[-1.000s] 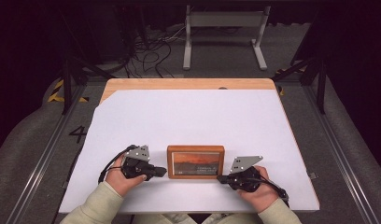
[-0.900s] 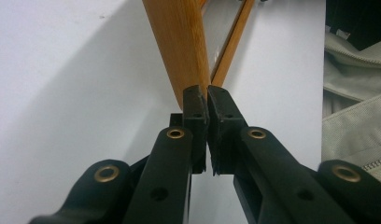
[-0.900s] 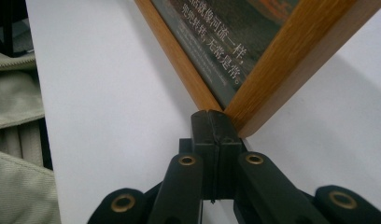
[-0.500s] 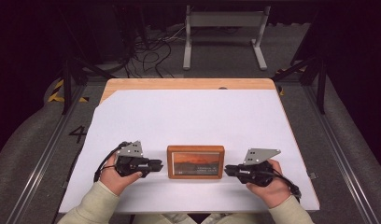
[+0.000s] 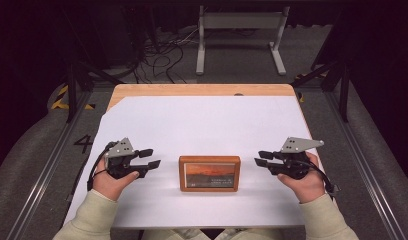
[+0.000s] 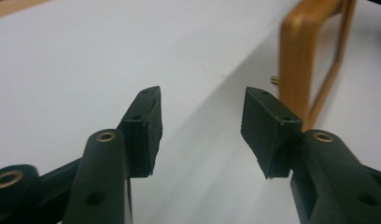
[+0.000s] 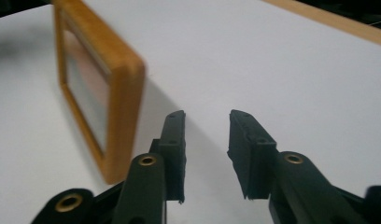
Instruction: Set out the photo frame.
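We have let go of the wooden picture frame [image 5: 209, 173], lying mid-table toward six o'clock. Left gripper [image 5: 149, 158] at nine and right gripper [image 5: 262, 158] at three have just been opening, nothing between the jaws; next we likely withdraw.

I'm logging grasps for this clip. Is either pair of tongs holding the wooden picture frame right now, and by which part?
Nothing is held. The left tongs and right tongs have just been opening, nothing between them, each apart from the picture frame on the table.

floor: grey carpet [image 5: 32, 150] | back: dark, cables [image 5: 162, 52], white stand [image 5: 239, 35] | table: white-topped [image 5: 202, 120]
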